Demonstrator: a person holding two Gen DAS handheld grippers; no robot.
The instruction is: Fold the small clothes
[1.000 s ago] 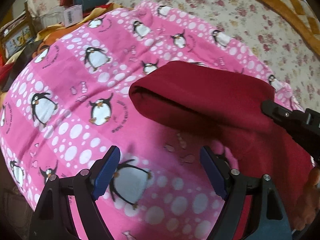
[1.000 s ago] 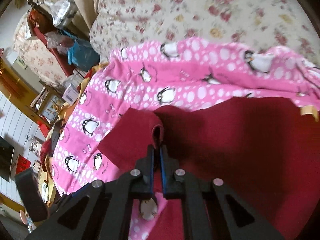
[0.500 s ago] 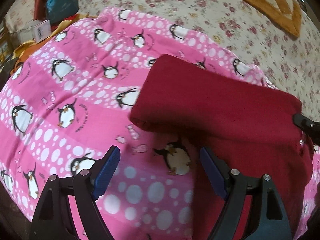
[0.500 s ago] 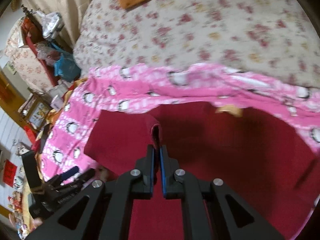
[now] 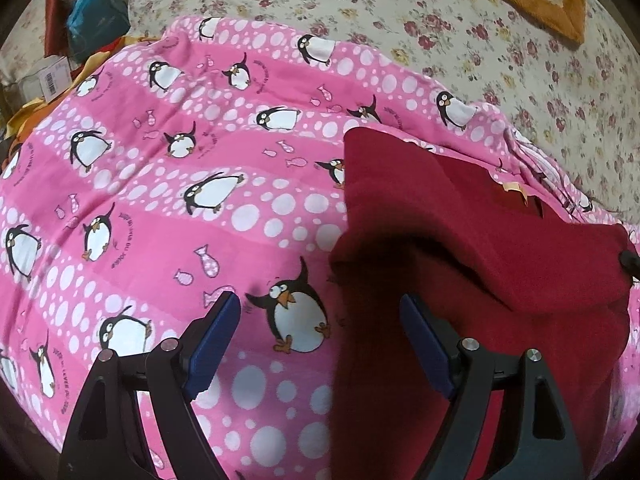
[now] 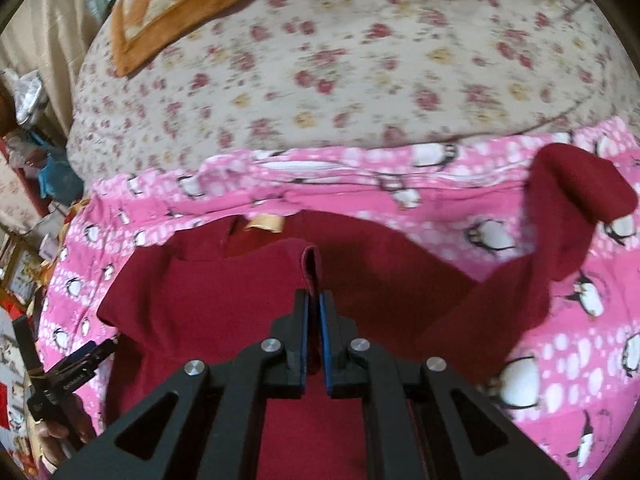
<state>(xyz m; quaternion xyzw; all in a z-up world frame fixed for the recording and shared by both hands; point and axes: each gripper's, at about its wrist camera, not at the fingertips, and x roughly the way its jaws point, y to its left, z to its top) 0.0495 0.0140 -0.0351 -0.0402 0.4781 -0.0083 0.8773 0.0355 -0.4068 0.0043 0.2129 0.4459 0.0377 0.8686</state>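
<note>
A dark red small garment lies on a pink penguin blanket. My right gripper is shut on the garment's folded edge and holds that flap over the garment's body. A sleeve stretches out to the right. A tan neck label shows at the collar. My left gripper is open and empty above the blanket, its right finger over the garment's left edge. The left gripper also shows at the far left of the right wrist view.
The pink blanket lies on a floral bedspread. An orange checked cushion lies at the far end of the bed. Boxes, bags and furniture clutter the floor at the left.
My right gripper carried the red flap to the right across the garment, and the sleeve came into view. My left gripper shifted right toward the garment's left edge, still open.
</note>
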